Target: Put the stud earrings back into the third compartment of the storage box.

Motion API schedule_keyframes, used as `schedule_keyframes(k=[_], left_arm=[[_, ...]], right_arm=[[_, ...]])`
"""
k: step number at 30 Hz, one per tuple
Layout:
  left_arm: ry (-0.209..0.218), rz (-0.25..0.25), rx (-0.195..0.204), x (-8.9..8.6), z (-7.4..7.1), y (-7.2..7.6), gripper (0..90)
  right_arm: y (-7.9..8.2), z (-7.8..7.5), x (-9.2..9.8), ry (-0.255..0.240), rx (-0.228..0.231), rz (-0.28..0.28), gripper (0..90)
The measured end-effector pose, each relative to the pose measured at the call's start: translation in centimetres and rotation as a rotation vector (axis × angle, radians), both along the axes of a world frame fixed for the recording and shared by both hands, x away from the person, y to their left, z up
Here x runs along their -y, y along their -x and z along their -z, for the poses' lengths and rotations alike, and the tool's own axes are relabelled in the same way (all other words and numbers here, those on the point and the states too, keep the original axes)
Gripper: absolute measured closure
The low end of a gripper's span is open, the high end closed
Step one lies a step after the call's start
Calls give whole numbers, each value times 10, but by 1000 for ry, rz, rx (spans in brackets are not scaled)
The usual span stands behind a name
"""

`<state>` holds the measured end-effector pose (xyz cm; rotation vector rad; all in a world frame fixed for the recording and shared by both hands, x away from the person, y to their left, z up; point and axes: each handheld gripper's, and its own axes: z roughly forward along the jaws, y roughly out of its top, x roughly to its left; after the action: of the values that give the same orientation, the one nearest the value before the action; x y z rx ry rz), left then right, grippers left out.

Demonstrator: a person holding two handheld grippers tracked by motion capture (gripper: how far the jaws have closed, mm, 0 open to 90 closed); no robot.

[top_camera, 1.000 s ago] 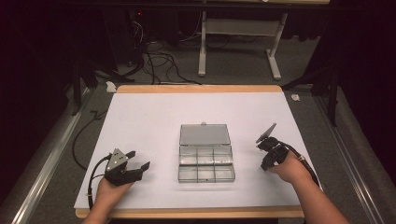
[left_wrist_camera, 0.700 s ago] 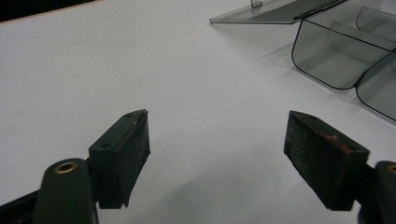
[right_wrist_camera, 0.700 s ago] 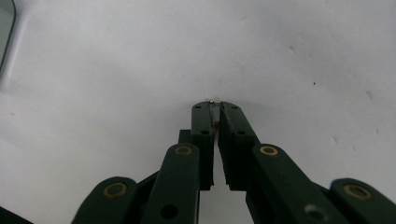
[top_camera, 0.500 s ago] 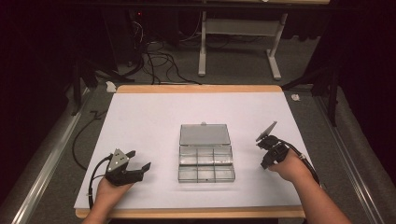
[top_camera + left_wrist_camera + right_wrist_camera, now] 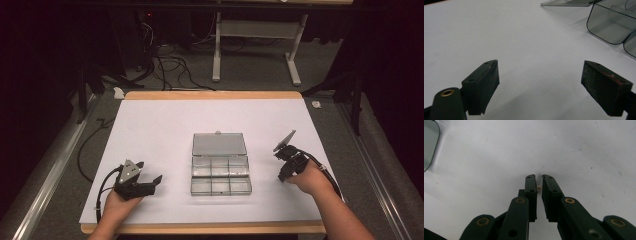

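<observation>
1 clear box [image 5: 220, 170] w/ 6 compartments, lid open; left tool [image 5: 541, 85] spread, right tool [image 5: 538, 185] pinching 1 tiny bead [image 5: 539, 187].

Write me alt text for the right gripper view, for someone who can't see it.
Two black jaws of the right gripper rise from the bottom, nearly closed, with a tiny pale bead sitting in the narrow gap between them. Behind them lies a plain white table surface. A rounded corner of a clear plastic organizer box shows at the upper left edge.
</observation>
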<state>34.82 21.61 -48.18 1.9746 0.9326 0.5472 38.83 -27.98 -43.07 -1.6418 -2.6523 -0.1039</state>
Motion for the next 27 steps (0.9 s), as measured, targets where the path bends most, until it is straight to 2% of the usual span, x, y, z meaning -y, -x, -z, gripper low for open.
schedule_keyframes(k=[3,6,9,10,12,22,24,25,26,27], left_arm=[[-2,2,2,0,0,0,151],[-5,2,2,0,0,0,151],[-4,2,0,0,0,0,151],[-7,3,1,1,0,0,151],[-9,5,3,1,0,0,151],[-11,6,2,2,0,0,153],[-16,8,2,2,0,0,154],[-16,8,2,2,0,0,154],[-20,10,2,2,0,0,153],[-21,11,2,2,0,0,154]], right_arm=[[0,3,0,5,-4,3,801],[0,5,-1,30,0,-2,792],[1,5,-2,39,-2,6,806],[0,5,-2,50,3,-12,833],[-1,5,-2,52,3,-15,859],[0,1,1,30,9,-13,865],[0,-3,-1,17,4,9,865],[0,-3,-1,17,4,9,865],[-1,-7,-2,2,15,-17,864],[0,-9,-4,0,11,-13,864]])
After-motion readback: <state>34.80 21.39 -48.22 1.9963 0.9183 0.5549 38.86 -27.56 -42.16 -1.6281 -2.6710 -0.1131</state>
